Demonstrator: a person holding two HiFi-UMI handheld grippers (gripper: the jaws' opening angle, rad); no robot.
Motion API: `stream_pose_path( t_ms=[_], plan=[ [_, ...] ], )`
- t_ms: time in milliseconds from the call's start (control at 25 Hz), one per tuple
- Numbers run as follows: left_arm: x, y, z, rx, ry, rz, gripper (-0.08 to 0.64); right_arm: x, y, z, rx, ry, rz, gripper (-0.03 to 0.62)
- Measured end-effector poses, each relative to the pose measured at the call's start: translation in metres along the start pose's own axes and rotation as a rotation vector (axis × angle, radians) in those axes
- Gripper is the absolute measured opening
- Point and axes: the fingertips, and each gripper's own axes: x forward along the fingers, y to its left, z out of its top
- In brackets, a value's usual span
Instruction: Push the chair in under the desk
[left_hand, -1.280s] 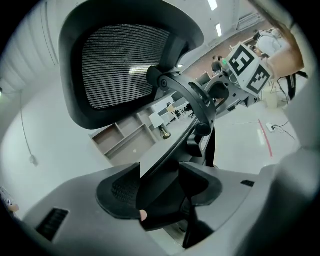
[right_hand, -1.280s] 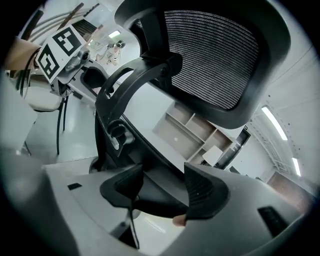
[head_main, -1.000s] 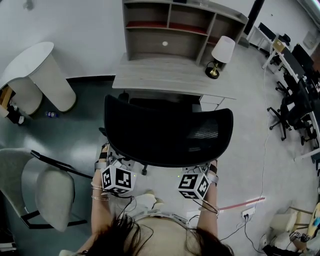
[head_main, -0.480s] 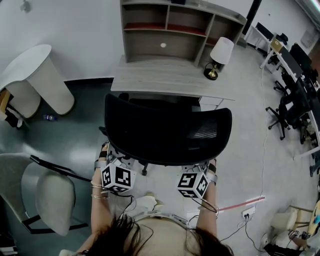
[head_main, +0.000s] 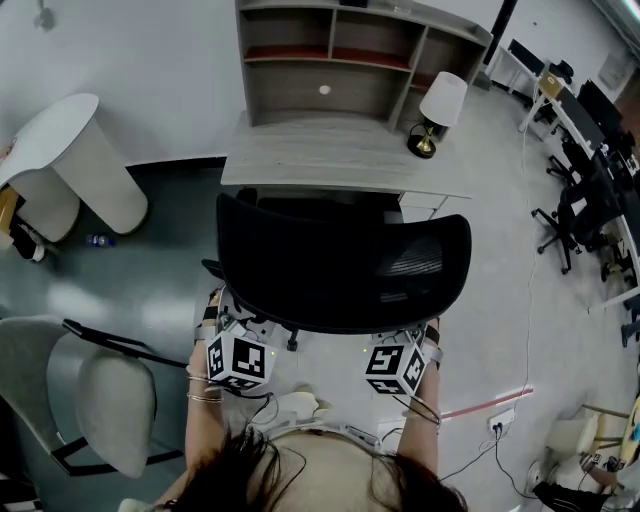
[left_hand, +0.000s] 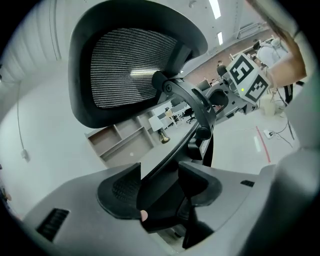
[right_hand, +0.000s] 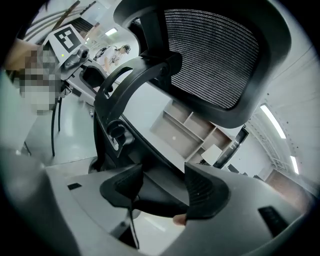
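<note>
Black chair (head_main: 340, 265) stands close in front of the desk (head_main: 340, 155), backrest just short of the desk's edge (seat mostly hidden under the backrest). Left gripper (left_hand: 159, 192) and right gripper (right_hand: 162, 192) sit low behind the backrest, each with its jaws pinching a black edge of the chair.

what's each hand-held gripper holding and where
The left hand-held gripper and right hand-held gripper clamp the black mesh office chair by the edge below its backrest.

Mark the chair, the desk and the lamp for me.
chair (head_main: 340, 265), head view, on the black backrest.
desk (head_main: 330, 155), head view, on its bare top.
lamp (head_main: 443, 98), head view, on the white shade.
</note>
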Motion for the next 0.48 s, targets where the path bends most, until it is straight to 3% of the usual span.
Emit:
stream_pose_path(
  t_ms=[480],
  plan=[
    [-0.0042,0.0009,-0.0007,-0.058,-0.012,-0.028,0.216,-0.0040,0.0012,-0.0033,0.002,0.041,-0.059,0.241]
  ],
)
